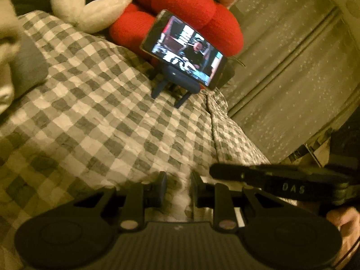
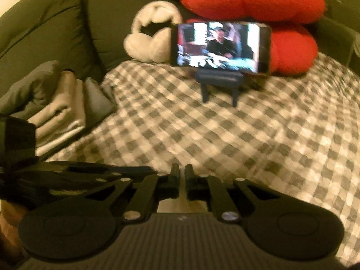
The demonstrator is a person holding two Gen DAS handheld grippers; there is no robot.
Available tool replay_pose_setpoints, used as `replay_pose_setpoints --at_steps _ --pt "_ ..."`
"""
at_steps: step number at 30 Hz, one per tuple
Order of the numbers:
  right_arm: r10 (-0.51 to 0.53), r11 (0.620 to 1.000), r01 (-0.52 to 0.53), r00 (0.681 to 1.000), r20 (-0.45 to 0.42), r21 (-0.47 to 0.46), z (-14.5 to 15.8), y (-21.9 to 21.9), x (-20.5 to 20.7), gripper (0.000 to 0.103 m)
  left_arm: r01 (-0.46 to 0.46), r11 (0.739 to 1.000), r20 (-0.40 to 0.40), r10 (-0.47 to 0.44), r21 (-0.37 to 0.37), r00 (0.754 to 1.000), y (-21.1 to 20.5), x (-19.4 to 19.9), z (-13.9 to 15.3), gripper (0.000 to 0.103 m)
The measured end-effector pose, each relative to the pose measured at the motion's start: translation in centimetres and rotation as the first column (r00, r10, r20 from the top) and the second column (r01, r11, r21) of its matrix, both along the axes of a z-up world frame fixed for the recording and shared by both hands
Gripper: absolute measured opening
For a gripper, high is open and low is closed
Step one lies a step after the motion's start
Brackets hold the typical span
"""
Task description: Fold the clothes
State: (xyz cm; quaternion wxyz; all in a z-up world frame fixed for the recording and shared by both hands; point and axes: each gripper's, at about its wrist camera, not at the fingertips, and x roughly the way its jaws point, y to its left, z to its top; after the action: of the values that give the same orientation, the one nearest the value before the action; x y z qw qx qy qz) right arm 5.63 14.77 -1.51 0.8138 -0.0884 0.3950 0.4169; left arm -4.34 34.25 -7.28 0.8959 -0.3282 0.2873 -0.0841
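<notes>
Both grippers hover over the checked bedspread (image 2: 202,135): left gripper (image 1: 178,181) fingers clamped on pale cloth (image 1: 185,196), right gripper (image 2: 182,175) fingers nearly together.

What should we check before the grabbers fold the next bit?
1. Left gripper has cloth: ok, pale fabric sits between its fingers.
2. Right gripper has cloth: cannot tell, jaws nearly shut, pinch blurred.
3. Checked cloth flat: not ok, wrinkled, and bunched in the left view.
4. Phone on its stand out of the way: not ok, it stands on the checked cloth.
5. Folded pile off to the side: ok.
</notes>
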Motion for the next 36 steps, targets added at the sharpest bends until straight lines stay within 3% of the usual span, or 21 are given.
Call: replay_pose_setpoints --at_steps 7,13,15,20,27,36 --pt "-0.010 0.999 0.011 0.999 -0.044 0.033 0.0 -0.6 0.2 0.015 0.035 0.998 0.009 -0.035 0.043 0.999 -1.3 0.1 0.2 0.024" --pt "-0.032 0.999 0.034 0.998 -0.061 0.017 -0.1 -0.4 0.3 0.016 0.059 0.998 0.012 -0.059 0.001 0.998 -1.5 0.3 -0.1 0.024" --pt "-0.041 0.999 0.041 0.998 -0.036 -0.008 -0.1 -0.1 0.2 0.009 0.063 0.998 0.011 -0.063 -0.004 0.998 -1.5 0.3 -0.2 0.023" --pt "-0.039 0.999 0.039 0.999 0.039 -0.017 0.5 0.2 -0.5 0.008 0.080 0.997 0.013 -0.080 -0.004 0.997 -1.8 0.2 -0.1 0.023" --pt "0.032 0.998 -0.028 0.997 0.072 -0.051 -0.2 0.8 -0.4 0.009 0.119 0.993 0.023 -0.119 -0.015 0.993 -2.3 0.2 -0.1 0.023" --pt "0.066 0.996 -0.067 0.997 0.029 0.057 0.7 -0.4 0.0 0.009 0.169 0.986 0.021 -0.169 0.000 0.985 -2.6 0.2 0.1 0.023"
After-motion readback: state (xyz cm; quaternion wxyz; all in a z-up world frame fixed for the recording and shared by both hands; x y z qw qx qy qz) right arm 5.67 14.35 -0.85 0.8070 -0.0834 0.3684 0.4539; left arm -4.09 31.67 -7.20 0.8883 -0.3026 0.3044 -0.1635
